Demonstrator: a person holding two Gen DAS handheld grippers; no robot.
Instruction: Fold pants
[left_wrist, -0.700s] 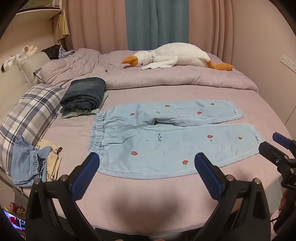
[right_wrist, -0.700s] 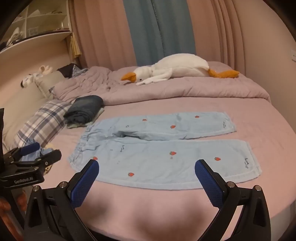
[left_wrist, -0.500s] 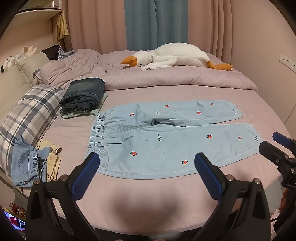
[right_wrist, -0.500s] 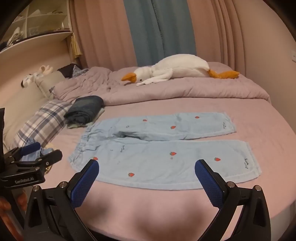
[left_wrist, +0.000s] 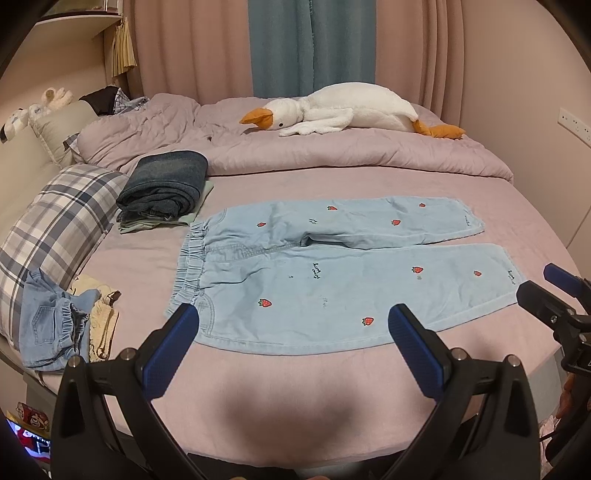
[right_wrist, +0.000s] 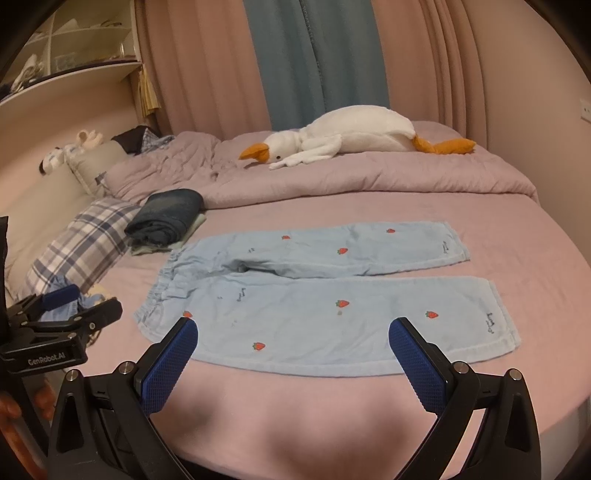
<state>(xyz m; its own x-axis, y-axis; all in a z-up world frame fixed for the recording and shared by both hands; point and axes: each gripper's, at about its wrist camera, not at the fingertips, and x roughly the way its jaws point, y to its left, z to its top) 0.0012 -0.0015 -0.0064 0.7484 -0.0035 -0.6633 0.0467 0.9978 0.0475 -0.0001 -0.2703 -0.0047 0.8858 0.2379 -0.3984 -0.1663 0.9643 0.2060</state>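
Light blue pants with red strawberries (left_wrist: 332, 273) lie flat and spread on the pink bed, waistband to the left, both legs pointing right; they also show in the right wrist view (right_wrist: 325, 295). My left gripper (left_wrist: 293, 325) is open and empty, held above the bed's near edge before the waist side. My right gripper (right_wrist: 293, 339) is open and empty, before the near leg. Each gripper shows in the other's view: the right one (left_wrist: 554, 295) at the right edge, the left one (right_wrist: 74, 306) at the left edge.
A folded dark denim stack (left_wrist: 162, 186) lies left of the waistband. A plaid pillow (left_wrist: 51, 221) and a heap of small clothes (left_wrist: 62, 325) lie at the left edge. A rumpled duvet (left_wrist: 332, 155) with a goose plush (left_wrist: 351, 110) lies behind.
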